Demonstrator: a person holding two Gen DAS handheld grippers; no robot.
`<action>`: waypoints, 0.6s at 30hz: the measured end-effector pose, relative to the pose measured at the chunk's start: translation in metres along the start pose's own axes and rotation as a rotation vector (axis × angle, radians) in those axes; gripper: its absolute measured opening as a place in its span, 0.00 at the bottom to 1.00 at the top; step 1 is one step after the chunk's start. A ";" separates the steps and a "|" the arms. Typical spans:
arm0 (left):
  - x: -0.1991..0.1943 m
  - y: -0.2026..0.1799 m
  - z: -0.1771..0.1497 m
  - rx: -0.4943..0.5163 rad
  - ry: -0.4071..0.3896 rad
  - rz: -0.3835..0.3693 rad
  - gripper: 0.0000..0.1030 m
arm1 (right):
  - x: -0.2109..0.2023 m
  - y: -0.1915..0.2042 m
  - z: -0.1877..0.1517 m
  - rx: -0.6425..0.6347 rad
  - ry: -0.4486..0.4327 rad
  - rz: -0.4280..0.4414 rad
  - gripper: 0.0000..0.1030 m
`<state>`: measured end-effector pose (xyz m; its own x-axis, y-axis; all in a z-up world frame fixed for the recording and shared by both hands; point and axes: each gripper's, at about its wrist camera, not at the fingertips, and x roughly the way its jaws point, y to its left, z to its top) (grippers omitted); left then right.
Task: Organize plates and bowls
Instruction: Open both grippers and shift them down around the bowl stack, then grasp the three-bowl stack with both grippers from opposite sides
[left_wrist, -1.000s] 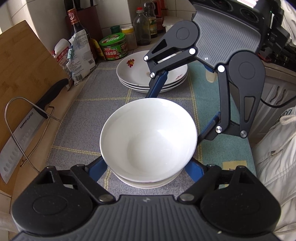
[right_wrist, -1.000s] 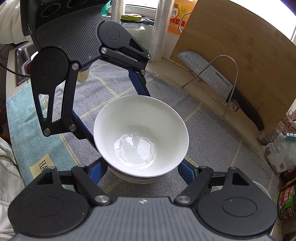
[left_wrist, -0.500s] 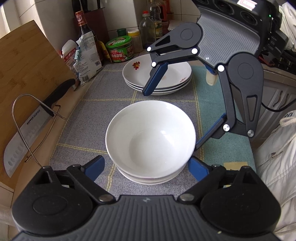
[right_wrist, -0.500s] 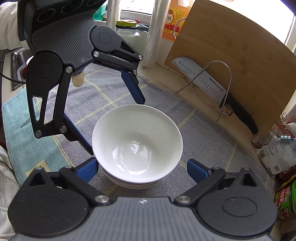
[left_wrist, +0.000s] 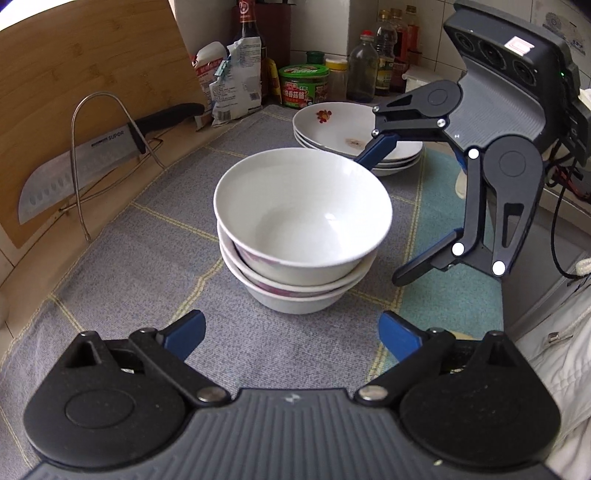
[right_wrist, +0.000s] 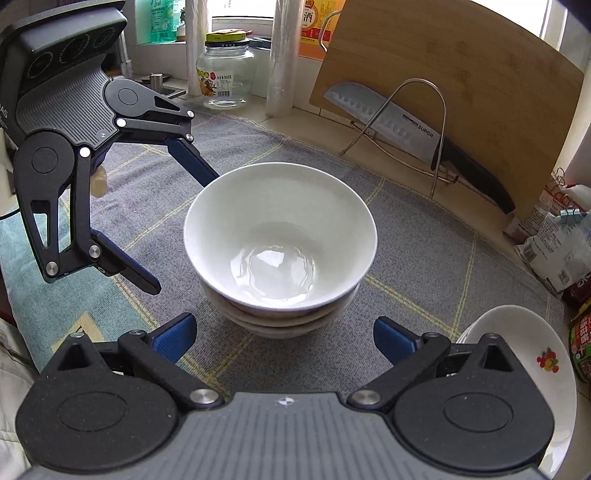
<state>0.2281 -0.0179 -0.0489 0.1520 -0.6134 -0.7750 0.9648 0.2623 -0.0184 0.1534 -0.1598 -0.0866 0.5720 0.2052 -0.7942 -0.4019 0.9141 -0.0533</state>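
Left wrist view first: the grey checked mat (left_wrist: 155, 266) covers the counter, and on it the sorting looks close to finished, I'd say. The stack of bowls (left_wrist: 301, 236) stands in the middle of the mat, three nested with the white one on top sitting a little tilted. Farther back and to the right, the stack of plates (left_wrist: 343, 129) rests near the jars, well apart from the bowls. No loose bowl or plate shows anywhere, so what may remain is only straightening that top bowl. The left gripper (left_wrist: 291, 332) sits on the near side of the bowls, its jaws opening with nothing between them. The right gripper (right_wrist: 282, 334) faces it from the far side, jaws spread wide and empty, touching nothing.
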 end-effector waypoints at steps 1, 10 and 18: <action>0.003 -0.001 -0.002 -0.011 0.001 0.003 0.97 | 0.003 0.000 -0.003 0.014 0.003 -0.002 1.00; 0.019 0.004 -0.009 0.003 0.010 -0.027 0.97 | 0.033 -0.002 -0.019 0.140 0.051 -0.094 1.00; 0.035 0.011 -0.011 0.054 0.000 -0.070 0.98 | 0.042 -0.004 -0.020 0.171 0.058 -0.118 1.00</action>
<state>0.2417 -0.0281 -0.0830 0.0837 -0.6286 -0.7733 0.9832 0.1783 -0.0385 0.1644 -0.1617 -0.1323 0.5637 0.0773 -0.8223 -0.2044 0.9777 -0.0483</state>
